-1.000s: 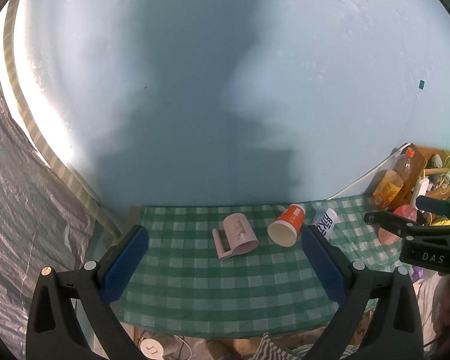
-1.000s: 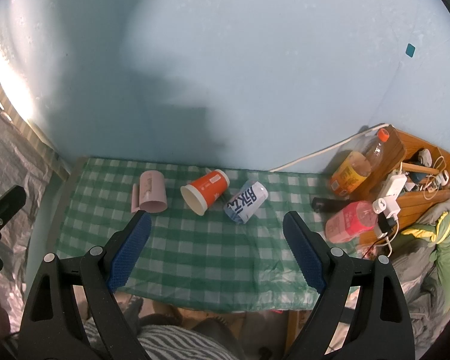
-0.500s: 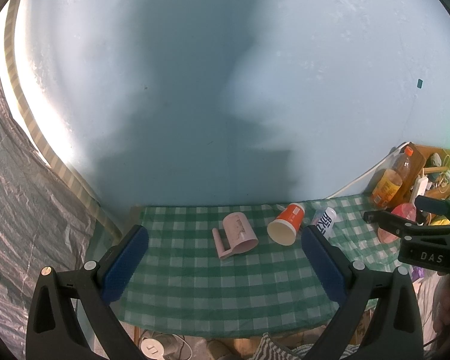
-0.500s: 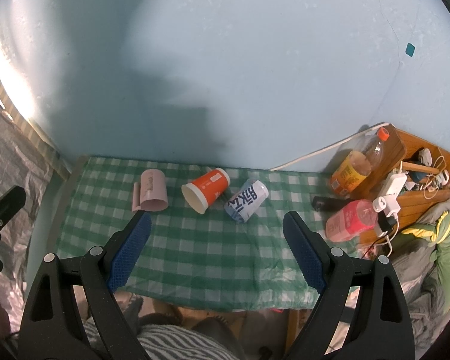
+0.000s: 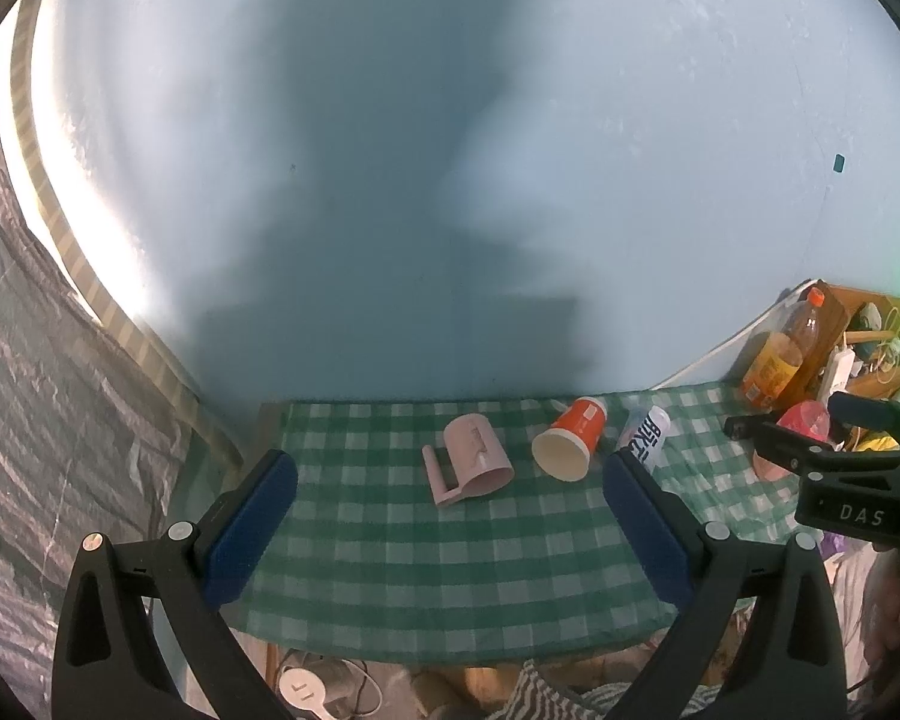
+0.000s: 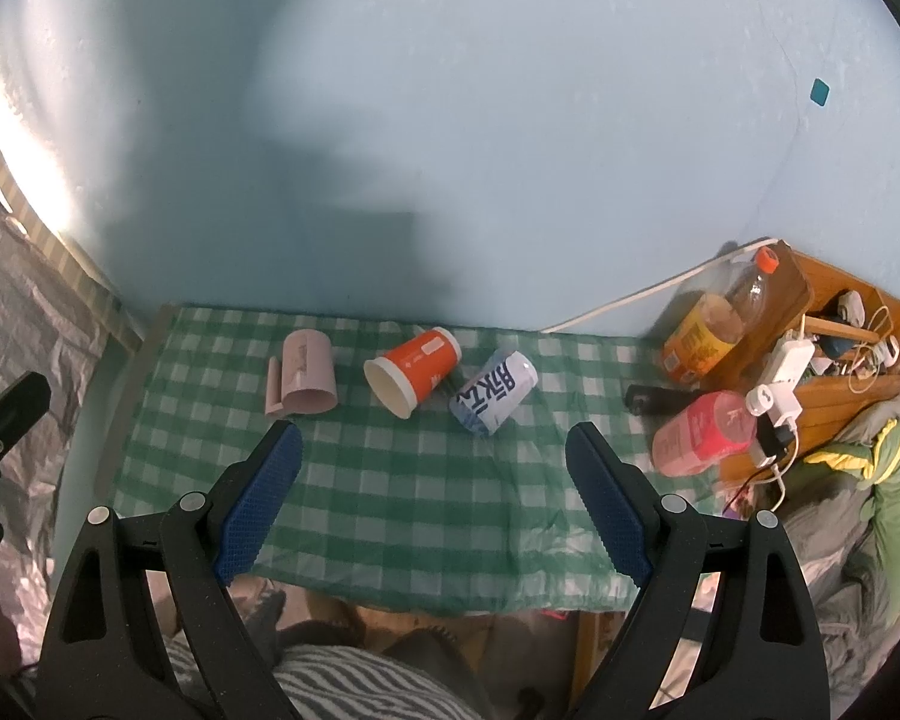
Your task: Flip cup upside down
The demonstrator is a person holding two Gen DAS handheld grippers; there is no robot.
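Observation:
Three cups lie on their sides on the green checked tablecloth [image 5: 426,576]: a pink mug with a handle [image 5: 473,465] on the left, an orange paper cup [image 5: 570,445] in the middle, a white cup with blue lettering [image 5: 648,432] on the right. The right wrist view shows the same pink mug [image 6: 306,375], orange cup [image 6: 414,367] and white cup [image 6: 493,399] on the cloth [image 6: 414,510]. My left gripper [image 5: 450,480] is open and empty, held back from the table's near edge. My right gripper [image 6: 435,450] is open and empty, also short of the cups.
An orange drink bottle [image 6: 714,315], a pink bottle [image 6: 702,432] and a wooden shelf [image 6: 858,348] with chargers and cables crowd the right end. A pale blue wall stands right behind the table. Plastic sheeting [image 5: 48,420] hangs on the left. A power strip [image 5: 306,687] lies below.
Both grippers have barely moved. The cups lie where they were.

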